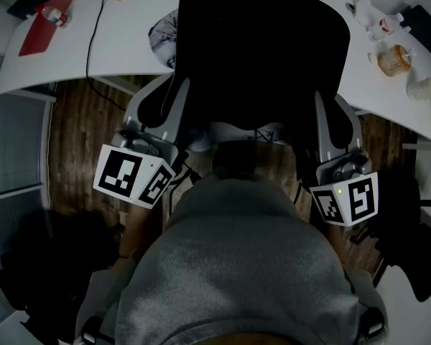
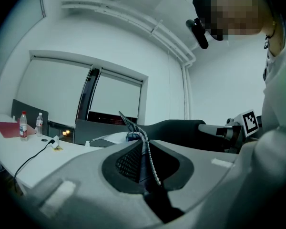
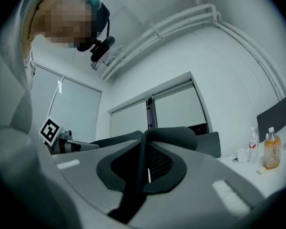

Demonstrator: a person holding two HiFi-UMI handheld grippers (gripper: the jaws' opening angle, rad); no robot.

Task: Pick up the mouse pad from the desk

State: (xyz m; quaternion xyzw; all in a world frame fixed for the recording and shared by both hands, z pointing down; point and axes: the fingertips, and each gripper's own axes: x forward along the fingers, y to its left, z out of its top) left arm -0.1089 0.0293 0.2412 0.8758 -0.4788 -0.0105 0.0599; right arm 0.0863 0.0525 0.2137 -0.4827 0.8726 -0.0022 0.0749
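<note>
The head view alone gives the layout. The mouse pad (image 1: pixel 262 56) is off the table (image 1: pixel 129 49), hanging as a broad black sheet in front of the person's grey sweater (image 1: pixel 237 264). It covers part of the table's near edge and the wooden floor (image 1: pixel 72 142) below. The left gripper (image 1: pixel 165 95) and right gripper (image 1: pixel 334 110) stand at the pad's two sides. Toward the table's far left corner lie a red folder (image 1: pixel 39 34) and a black cable (image 1: pixel 93 34).

The gripper views add what that view cannot. In the left gripper view the jaws are pressed together on the pad's thin edge, which shows a striped, patterned trim running up between the pads. Two bottles, one red-capped (image 2: pixel 23 125), stand by the red folder. In the right gripper view the jaws are likewise clamped on a thin, dark, plain fold of the pad. An orange bottle (image 3: pixel 272 149) and a clear bottle (image 3: pixel 253 144) stand on the table at the right.

Both grippers point roughly level, away from the body and toward the table. They are held side by side at either flank of the torso, marker cubes uppermost. Each gripper view catches the other gripper's cube across the pad.
</note>
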